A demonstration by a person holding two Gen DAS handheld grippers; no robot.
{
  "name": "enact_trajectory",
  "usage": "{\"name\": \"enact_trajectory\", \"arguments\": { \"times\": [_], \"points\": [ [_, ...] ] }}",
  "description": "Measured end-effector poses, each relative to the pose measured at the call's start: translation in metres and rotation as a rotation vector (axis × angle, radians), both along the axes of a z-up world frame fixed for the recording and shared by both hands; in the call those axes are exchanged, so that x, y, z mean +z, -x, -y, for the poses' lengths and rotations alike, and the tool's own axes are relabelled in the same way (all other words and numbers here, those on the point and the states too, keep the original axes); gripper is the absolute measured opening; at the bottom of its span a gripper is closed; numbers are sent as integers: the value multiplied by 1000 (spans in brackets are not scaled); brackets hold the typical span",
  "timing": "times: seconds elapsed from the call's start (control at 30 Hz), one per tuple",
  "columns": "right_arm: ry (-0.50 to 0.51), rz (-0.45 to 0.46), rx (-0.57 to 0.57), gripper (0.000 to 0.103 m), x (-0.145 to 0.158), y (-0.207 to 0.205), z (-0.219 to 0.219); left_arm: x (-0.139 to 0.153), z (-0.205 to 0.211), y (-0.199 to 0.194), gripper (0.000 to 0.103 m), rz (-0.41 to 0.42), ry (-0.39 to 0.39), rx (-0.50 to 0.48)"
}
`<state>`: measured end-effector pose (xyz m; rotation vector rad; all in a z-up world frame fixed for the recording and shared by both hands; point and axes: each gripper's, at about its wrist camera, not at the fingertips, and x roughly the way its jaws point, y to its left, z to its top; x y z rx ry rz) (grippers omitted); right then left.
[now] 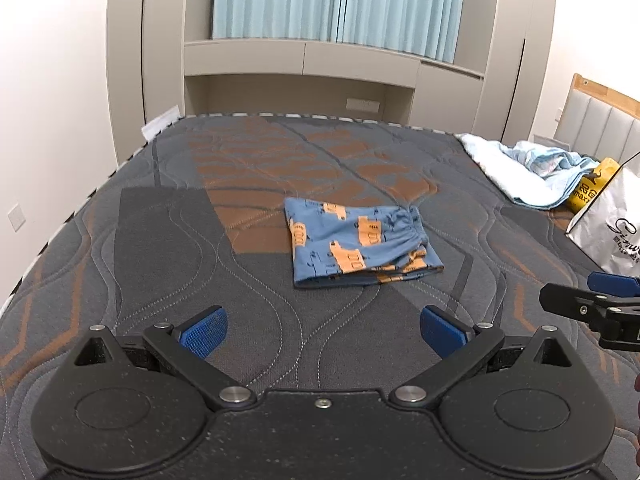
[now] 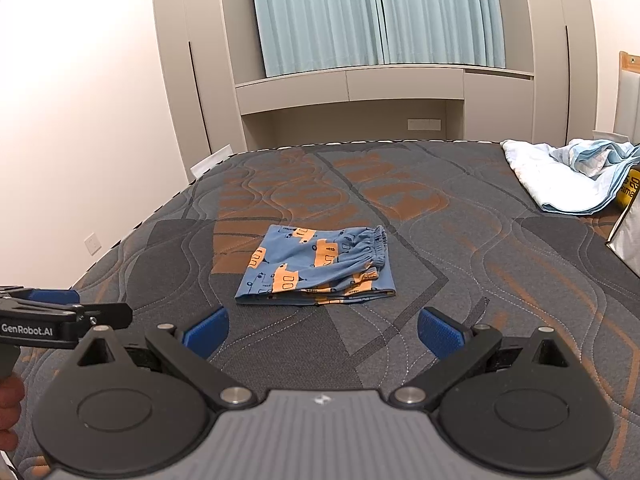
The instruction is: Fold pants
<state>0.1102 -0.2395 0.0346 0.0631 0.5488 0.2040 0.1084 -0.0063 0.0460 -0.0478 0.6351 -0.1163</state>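
Note:
The blue pants with orange vehicle prints [image 1: 360, 244] lie folded into a compact rectangle on the grey and orange mattress [image 1: 168, 248], with the elastic waistband on the right side. They also show in the right wrist view [image 2: 320, 270]. My left gripper [image 1: 324, 334] is open and empty, held above the mattress short of the pants. My right gripper [image 2: 323, 334] is open and empty too, also short of the pants. Each gripper shows at the edge of the other's view: the right [image 1: 600, 308] and the left [image 2: 60, 316].
A crumpled light blue blanket [image 1: 524, 168] lies at the mattress's far right, beside a yellow package [image 1: 592, 184] and a white shopping bag [image 1: 612, 228]. Beige cabinets and blue curtains [image 1: 340, 4] stand beyond the bed. A padded headboard [image 1: 600, 120] is at right.

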Motion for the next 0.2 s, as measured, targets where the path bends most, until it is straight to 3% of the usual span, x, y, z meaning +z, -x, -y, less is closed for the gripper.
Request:
{"name": "enact_trajectory", "arguments": {
  "times": [0.2],
  "points": [
    [1,-2,0,103,-1,-1,2,-2,2,-2,103,-11,-12,6]
  ]
}}
